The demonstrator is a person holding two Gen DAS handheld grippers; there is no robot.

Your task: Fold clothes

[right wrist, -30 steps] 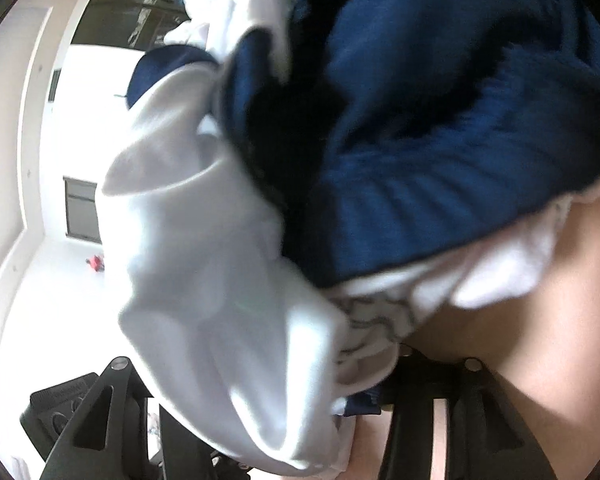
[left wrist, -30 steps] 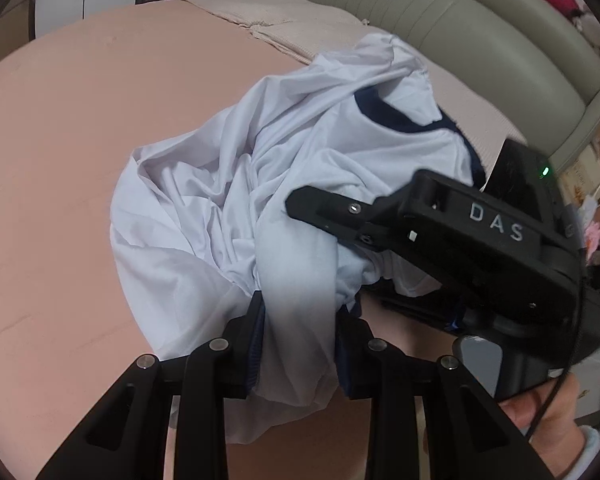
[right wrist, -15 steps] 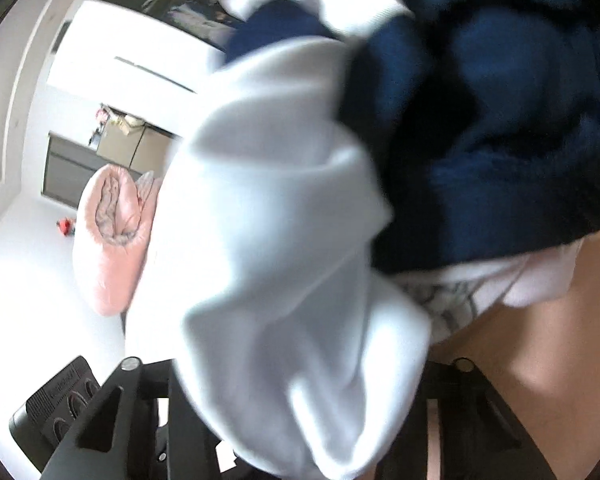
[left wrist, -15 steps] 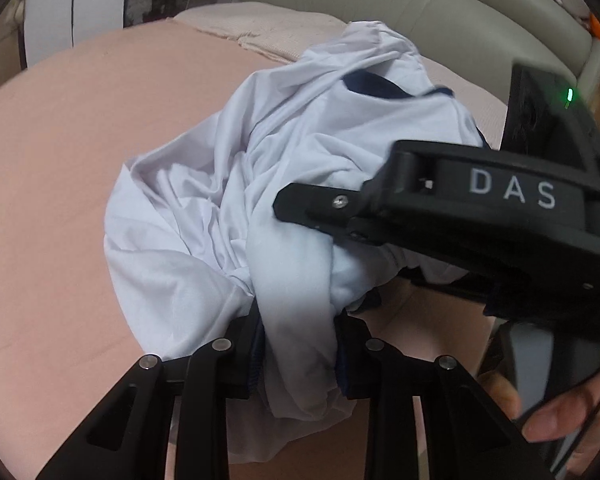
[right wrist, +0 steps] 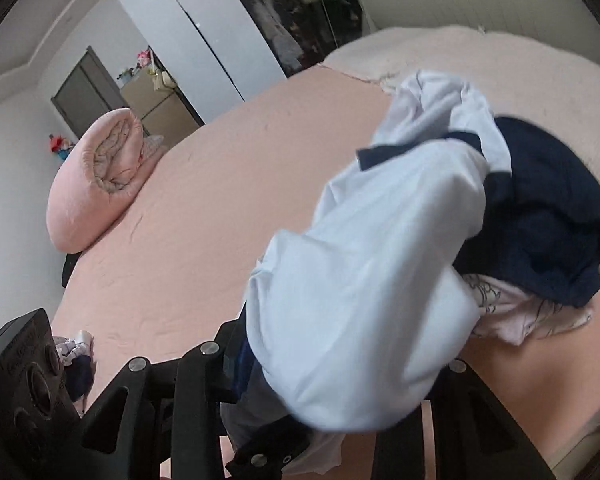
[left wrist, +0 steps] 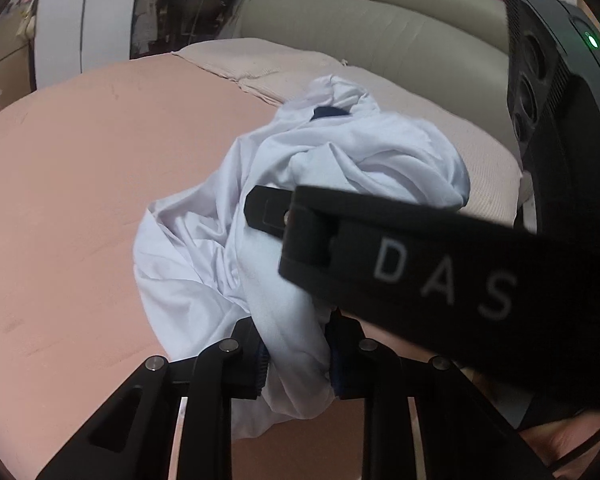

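white shirt [left wrist: 340,168] with navy trim, crumpled, pinched by left claw [left wrist: 298,356] and right claw [right wrist: 340,364].

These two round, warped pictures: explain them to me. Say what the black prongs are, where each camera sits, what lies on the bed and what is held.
No robot here: a person holds a two-finger clamp in each hand, each with a wide-angle camera looking along its fingers. In the left view, the left gripper pinches a crumpled white shirt with navy trim; the black bar marked DAS is the right gripper, seen from outside. In the right view, the right gripper grips the same shirt, its jaws having just closed further. On the pink bed lie a navy garment and a rolled pink quilt.
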